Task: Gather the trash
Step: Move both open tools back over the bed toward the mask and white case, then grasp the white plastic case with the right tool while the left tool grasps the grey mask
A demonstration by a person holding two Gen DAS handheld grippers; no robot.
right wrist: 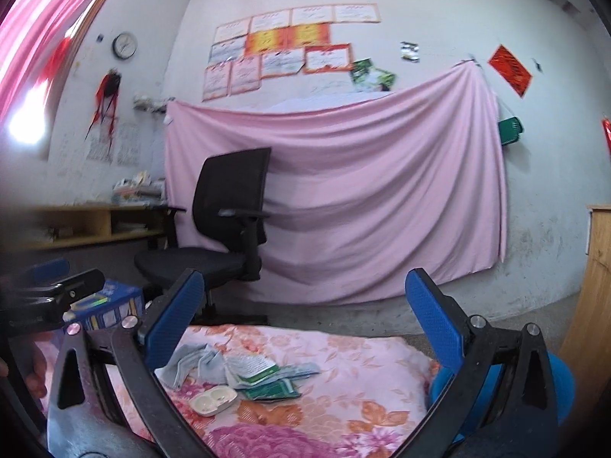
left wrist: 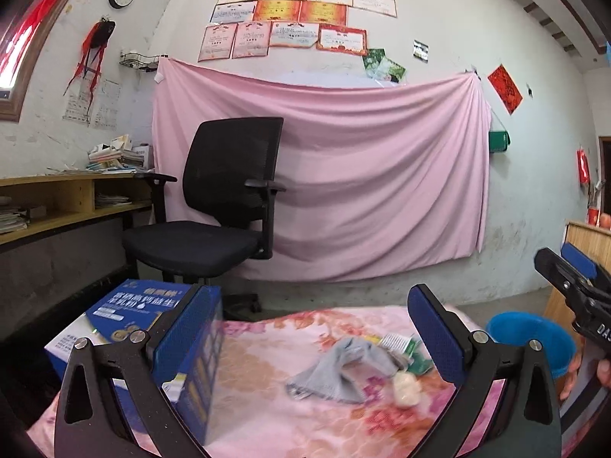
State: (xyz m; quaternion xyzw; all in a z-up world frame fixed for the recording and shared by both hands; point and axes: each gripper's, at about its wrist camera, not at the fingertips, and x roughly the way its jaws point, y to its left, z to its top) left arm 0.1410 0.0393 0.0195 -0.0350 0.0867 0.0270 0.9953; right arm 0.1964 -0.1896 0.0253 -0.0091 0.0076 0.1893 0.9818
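Note:
On the floral pink cloth (right wrist: 343, 374) lies a small heap of litter: green-and-white wrappers (right wrist: 263, 372), a grey rag (right wrist: 191, 362) and a cream plastic case (right wrist: 214, 400). The left wrist view shows the same grey rag (left wrist: 336, 370), a cream lump (left wrist: 406, 389) and wrappers (left wrist: 404, 347). My left gripper (left wrist: 317, 328) is open above the cloth, with nothing between its blue pads. My right gripper (right wrist: 305, 313) is open too, hovering over the litter. A blue bin (right wrist: 561, 385) stands at the cloth's right edge, partly behind my right finger.
A blue printed box (left wrist: 145, 324) sits on the cloth's left side, close to my left finger. A black office chair (left wrist: 221, 206) stands beyond the cloth before a pink sheet (left wrist: 343, 175) on the wall. Wooden shelves (left wrist: 68, 198) run along the left; a wooden cabinet (right wrist: 595, 305) stands right.

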